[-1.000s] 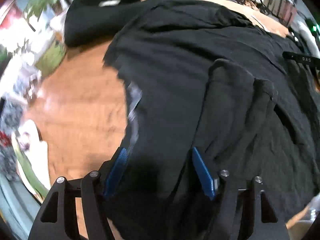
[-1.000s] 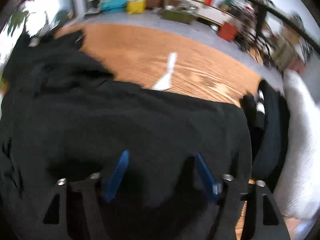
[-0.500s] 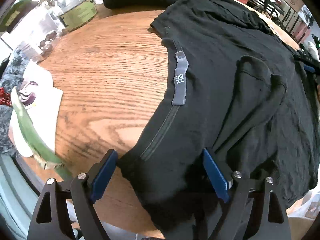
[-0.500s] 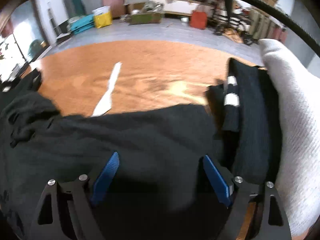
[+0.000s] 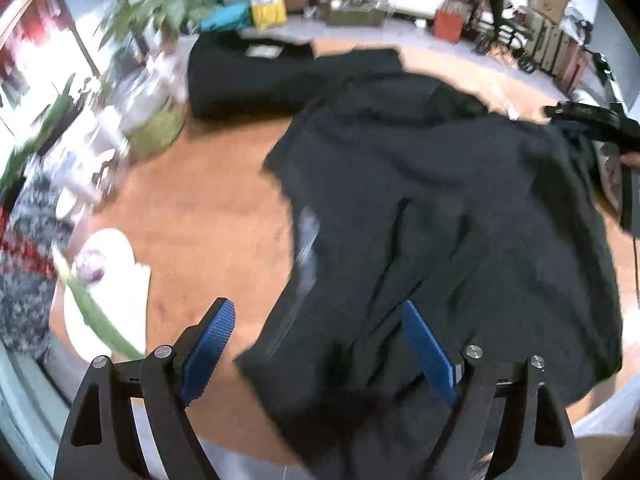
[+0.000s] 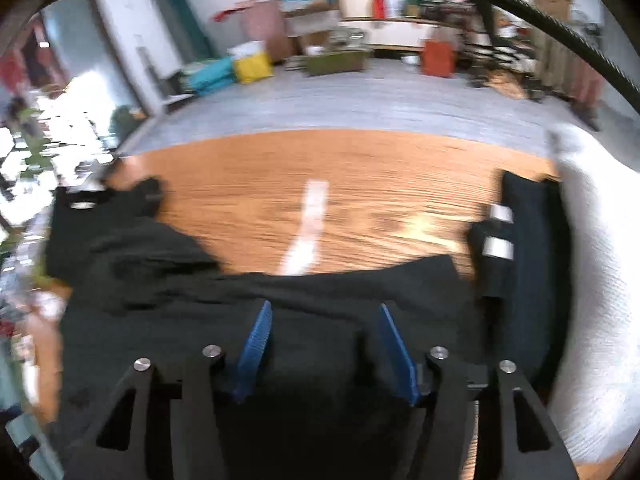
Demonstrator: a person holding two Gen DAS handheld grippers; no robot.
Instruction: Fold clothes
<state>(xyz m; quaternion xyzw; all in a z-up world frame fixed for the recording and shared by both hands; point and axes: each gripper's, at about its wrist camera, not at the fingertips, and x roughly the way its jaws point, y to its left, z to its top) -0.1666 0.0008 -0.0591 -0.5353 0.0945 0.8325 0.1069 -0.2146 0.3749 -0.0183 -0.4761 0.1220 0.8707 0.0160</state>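
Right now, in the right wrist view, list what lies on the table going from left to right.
Folded black clothes → spread black shirt → white strip on the bare wooden table → black garment with white stripes → white cloth.

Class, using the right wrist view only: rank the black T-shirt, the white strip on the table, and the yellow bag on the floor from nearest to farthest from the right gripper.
1. Black T-shirt: directly under the right gripper, between its jaws.
2. White strip: ahead, mid-table on the bare wood.
3. Yellow bag: far back, left of centre, on the floor beyond the table.
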